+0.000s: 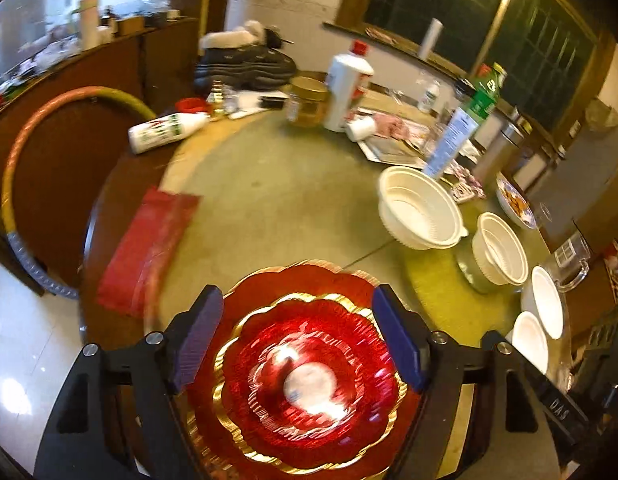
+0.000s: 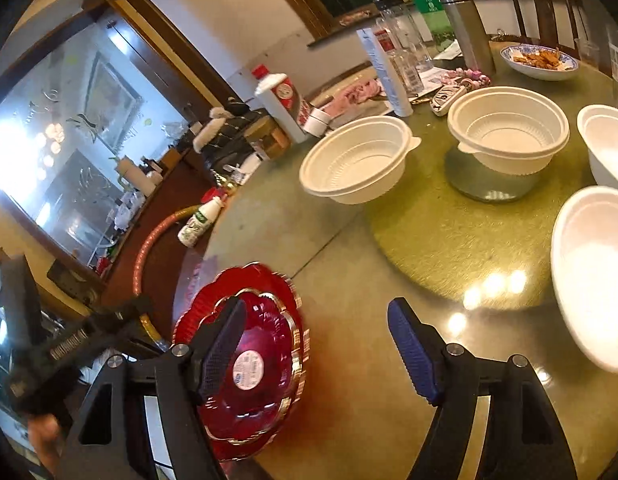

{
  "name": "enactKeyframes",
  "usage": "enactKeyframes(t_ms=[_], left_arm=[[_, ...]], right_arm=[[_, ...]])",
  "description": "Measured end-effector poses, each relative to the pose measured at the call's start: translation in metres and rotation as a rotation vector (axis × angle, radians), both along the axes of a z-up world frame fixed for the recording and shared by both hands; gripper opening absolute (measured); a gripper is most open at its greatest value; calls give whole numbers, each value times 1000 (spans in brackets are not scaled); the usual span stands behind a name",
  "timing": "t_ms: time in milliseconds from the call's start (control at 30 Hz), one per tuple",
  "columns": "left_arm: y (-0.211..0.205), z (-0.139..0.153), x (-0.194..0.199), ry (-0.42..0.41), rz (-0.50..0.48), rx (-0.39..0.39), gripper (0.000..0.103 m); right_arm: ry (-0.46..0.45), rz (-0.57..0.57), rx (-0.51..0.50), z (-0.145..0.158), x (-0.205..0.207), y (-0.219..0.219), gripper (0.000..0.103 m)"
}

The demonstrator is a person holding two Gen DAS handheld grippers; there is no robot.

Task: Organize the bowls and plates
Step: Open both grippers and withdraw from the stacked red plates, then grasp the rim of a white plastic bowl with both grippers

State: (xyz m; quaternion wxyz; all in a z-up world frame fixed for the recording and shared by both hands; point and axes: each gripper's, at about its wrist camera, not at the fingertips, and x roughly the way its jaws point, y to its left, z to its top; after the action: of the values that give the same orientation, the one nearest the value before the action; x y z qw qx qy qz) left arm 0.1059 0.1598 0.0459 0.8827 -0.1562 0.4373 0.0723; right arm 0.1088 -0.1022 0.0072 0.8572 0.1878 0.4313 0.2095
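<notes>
A stack of red gold-rimmed plates lies on the glass table near its front edge; it also shows in the right wrist view. My left gripper is open, fingers spread over the stack, holding nothing. My right gripper is open and empty just right of the stack; its left finger overlaps the stack's left part in view. White ribbed bowls and two smooth white bowls stand to the right.
A red packet lies left of the plates. Bottles, a jar, a tipped white bottle, a flask and a food dish crowd the far table. A hoop leans at left.
</notes>
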Motion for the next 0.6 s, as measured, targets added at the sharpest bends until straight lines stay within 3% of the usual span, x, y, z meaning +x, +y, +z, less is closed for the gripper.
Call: enactKeyframes(t_ms=[233,433,600], left_arm=[[-38,3,24,-1,-47,-66,77],[-141,-7,17,-12,-290,-86,77],[-212,-30,24,22,-363,-99,77]], right_arm=[[13,-51,88,7,10,-43,75],[-32,-156,53,25,-13,-122,75],[0,-328,-8,13,-35,-198,72]])
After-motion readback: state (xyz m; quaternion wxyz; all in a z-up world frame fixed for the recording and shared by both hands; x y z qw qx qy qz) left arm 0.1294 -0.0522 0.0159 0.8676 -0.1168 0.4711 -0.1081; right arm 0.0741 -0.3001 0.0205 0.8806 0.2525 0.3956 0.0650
